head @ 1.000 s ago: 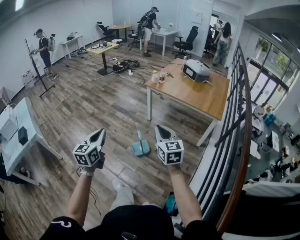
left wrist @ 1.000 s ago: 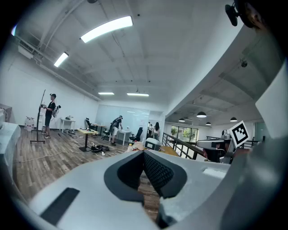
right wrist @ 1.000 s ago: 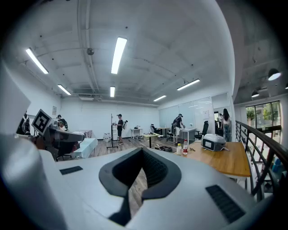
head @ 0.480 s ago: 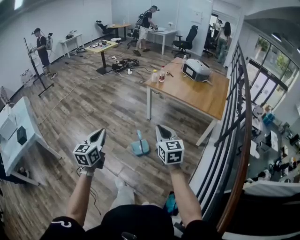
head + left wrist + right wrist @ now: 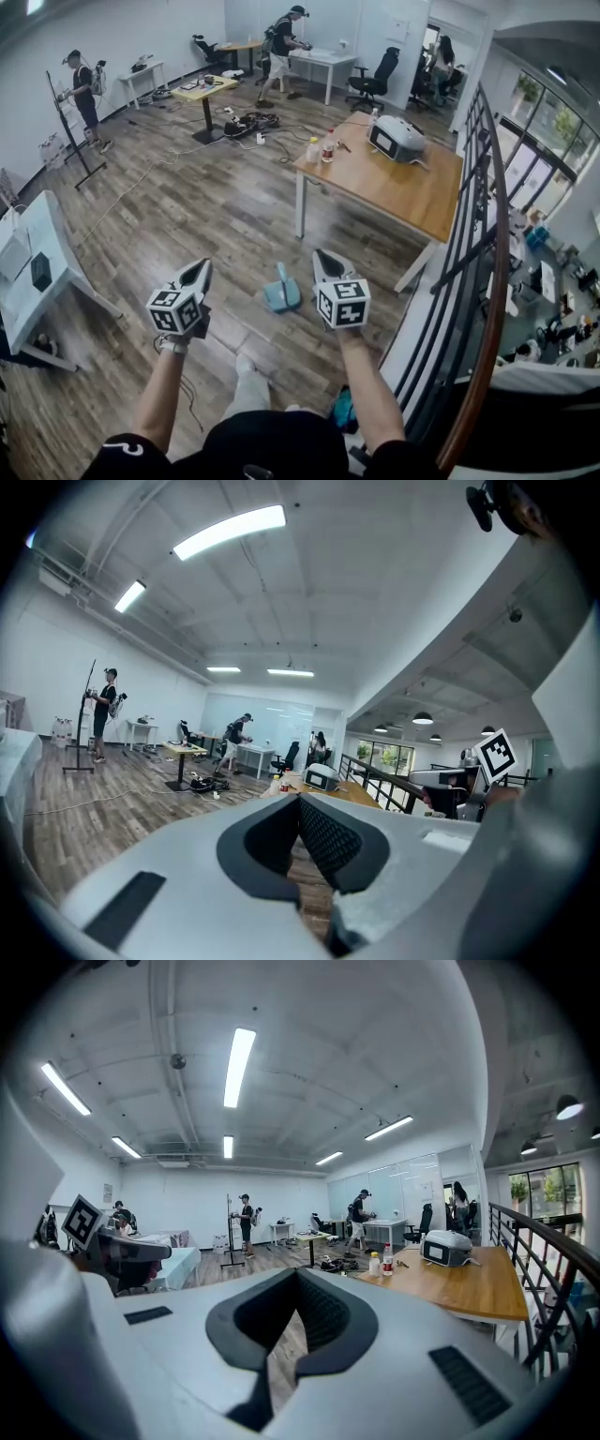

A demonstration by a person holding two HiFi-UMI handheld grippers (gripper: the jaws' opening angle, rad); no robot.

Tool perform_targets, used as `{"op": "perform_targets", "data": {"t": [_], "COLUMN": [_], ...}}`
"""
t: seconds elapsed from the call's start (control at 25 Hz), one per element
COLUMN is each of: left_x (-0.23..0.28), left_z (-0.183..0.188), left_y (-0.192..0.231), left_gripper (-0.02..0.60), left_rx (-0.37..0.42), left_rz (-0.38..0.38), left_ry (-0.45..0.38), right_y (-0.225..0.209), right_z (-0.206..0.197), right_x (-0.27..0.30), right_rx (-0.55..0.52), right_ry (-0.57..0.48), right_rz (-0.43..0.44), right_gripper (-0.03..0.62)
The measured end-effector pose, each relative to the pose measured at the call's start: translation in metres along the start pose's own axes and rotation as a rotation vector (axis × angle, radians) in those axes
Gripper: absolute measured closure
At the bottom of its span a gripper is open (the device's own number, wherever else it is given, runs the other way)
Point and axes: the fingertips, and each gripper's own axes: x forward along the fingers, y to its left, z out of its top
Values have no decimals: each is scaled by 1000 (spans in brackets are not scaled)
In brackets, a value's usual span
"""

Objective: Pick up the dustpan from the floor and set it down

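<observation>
A teal dustpan (image 5: 279, 298) lies on the wooden floor with its handle (image 5: 279, 273) pointing away from me. It sits between my two grippers in the head view. My left gripper (image 5: 201, 266) is held out to the dustpan's left, shut and empty. My right gripper (image 5: 322, 255) is just right of the dustpan, also shut with nothing in it. Both are raised above the floor and apart from the dustpan. In the left gripper view the jaw tips (image 5: 300, 799) meet, and in the right gripper view the tips (image 5: 297, 1271) meet too. Neither gripper view shows the dustpan.
A wooden table (image 5: 403, 197) stands ahead on the right with a white device (image 5: 396, 139) and bottles (image 5: 319, 150). A black railing (image 5: 464, 253) runs along the right. A white table (image 5: 37, 281) is at the left. Cables (image 5: 251, 125) and several people are farther back.
Both grippers have kept their pose, shut, on either side of the dustpan while the view crept slightly forward. A person at the far desks has stepped left.
</observation>
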Motion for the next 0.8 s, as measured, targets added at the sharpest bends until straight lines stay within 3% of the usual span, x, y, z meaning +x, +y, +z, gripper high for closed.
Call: {"op": "perform_targets", "data": {"t": [0.64, 0.8], "left_x": [117, 140], "left_z": [52, 58], "left_y": [104, 137], "left_gripper": [584, 584], "left_rx": [9, -24], "left_rz": [-35, -48], "left_ry": [1, 8], "right_y": [-18, -15], "right_z": [39, 45], "right_x": [152, 191], "right_rx": [0, 0], "right_ry": [10, 16], "right_rz": [-23, -30], "right_gripper": [599, 599]}}
